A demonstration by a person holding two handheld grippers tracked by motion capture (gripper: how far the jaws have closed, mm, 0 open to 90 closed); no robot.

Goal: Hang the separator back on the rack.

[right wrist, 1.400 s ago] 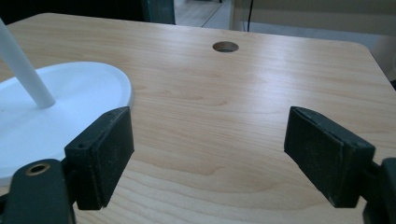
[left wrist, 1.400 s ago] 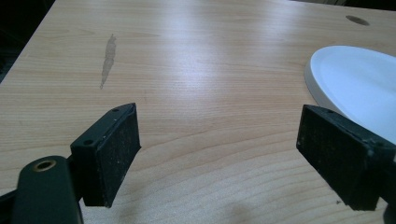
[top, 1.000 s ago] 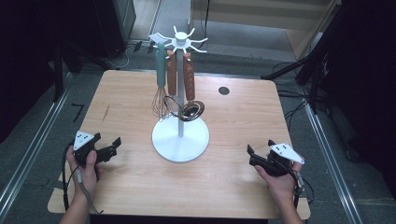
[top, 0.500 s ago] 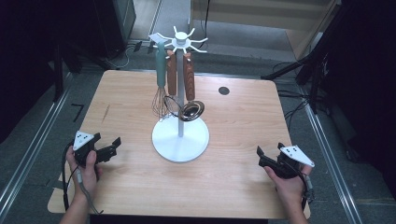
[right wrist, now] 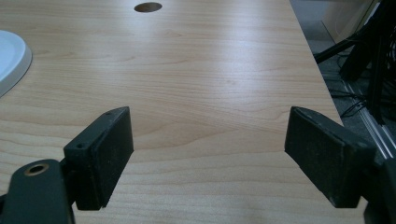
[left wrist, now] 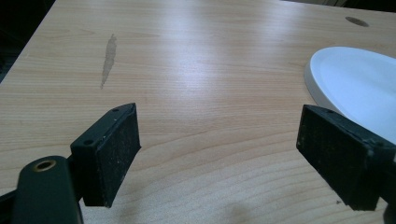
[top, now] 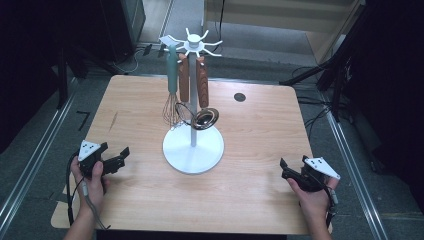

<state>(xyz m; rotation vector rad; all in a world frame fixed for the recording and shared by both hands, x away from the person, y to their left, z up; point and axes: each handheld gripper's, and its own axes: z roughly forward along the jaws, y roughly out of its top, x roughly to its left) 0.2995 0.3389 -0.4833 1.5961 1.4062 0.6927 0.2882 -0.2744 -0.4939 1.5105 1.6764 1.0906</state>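
A white utensil stand (top: pixel 193 146) with a round base stands mid-table. A teal-handled whisk (top: pixel 172 80) and two wooden-handled utensils (top: pixel 201 82) hang from its top hooks, one ending in a metal strainer bowl (top: pixel 206 118). My left gripper (top: pixel 115 154) rests near the front left of the table, open, with bare wood between its jaws (left wrist: pixel 219 135). The stand's base (left wrist: pixel 359 84) lies just to its right. My right gripper (top: pixel 286 171) sits at the front right, open over bare wood (right wrist: pixel 208 140). The base's edge (right wrist: pixel 11 56) shows far to its left.
The wooden table (top: pixel 260 135) has a dark cable hole (top: pixel 239 97) at the back right and a dark streak (left wrist: pixel 109 56) on the left. Its right edge (right wrist: pixel 322 79) runs close beside the right gripper. Cables and black stands surround the table on the floor.
My right gripper has drifted to the right and back toward the table's front edge. The left gripper and the stand have stayed put.
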